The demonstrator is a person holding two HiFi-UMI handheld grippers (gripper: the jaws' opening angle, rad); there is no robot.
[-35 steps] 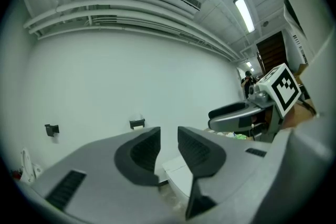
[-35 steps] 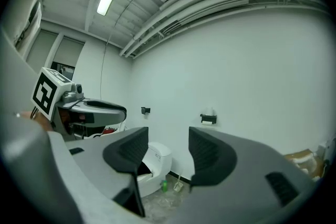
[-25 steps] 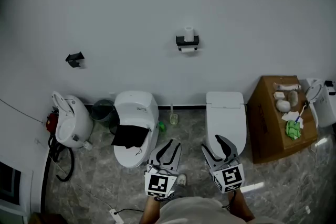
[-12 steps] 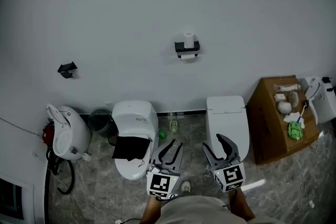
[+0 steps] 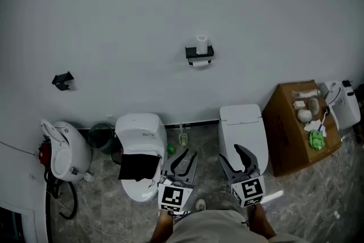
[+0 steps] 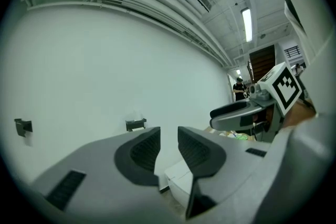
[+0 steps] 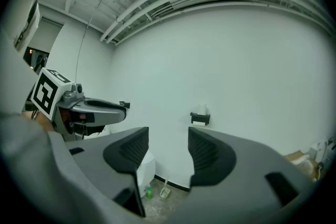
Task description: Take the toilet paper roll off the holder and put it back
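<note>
Toilet paper roll [image 5: 202,42] stands on its holder [image 5: 199,54] on the far wall, shifted slightly left in the head view, while left tongs [image 5: 187,155] and right tongs [image 5: 230,155] stay low, part-open and empty, so reaching hasn't begun.

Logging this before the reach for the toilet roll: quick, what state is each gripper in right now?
Left gripper: open, nothing between its jaws.
Right gripper: open, nothing between its jaws.
</note>
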